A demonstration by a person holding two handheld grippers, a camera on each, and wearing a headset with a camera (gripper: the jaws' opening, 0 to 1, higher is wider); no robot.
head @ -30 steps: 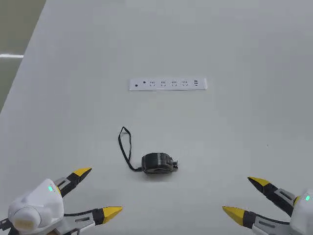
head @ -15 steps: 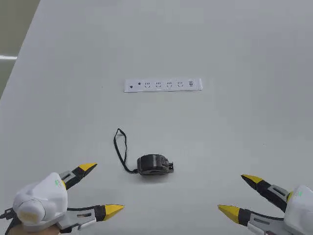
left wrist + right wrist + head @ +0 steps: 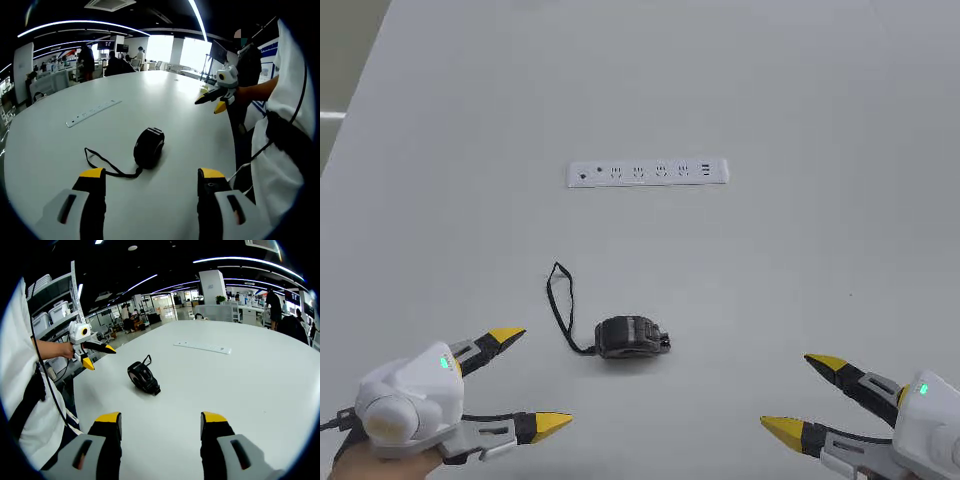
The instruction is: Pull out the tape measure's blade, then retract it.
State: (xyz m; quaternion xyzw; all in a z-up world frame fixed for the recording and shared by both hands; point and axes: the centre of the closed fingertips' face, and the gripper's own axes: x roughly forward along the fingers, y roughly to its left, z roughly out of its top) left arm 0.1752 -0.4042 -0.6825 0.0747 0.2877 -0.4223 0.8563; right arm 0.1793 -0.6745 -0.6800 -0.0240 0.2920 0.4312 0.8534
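Left gripper [image 3: 535, 377]: 2 yellow-tipped jaws spread wide, holding nothing, above the near left of a white surface [image 3: 790, 250]. Right gripper [image 3: 795, 392]: 2 jaws likewise parted and empty, above the near right.

Between them, a little farther from the near edge, a black tape measure [image 3: 630, 338] lies on the surface, touching neither gripper. A thin black strap [image 3: 558, 300] runs from its left end and loops toward the far edge. Beyond it, well apart, a white power strip [image 3: 648, 172] lies parallel to the near edge.

The head view gives this layout from above, with floor [image 3: 340, 60] past the surface's left edge.

The left gripper view looks low across the surface: the tape measure sits ahead between the jaws, its strap trailing toward the left jaw. The right gripper shows at the right, held in a hand, beside the person's white clothing [image 3: 280, 150].

The right gripper view shows the left gripper in a hand at the left, with shelving [image 3: 50, 310] holding storage bins behind it. Both gripper views take in an office with ceiling light strips and people standing in the distance.
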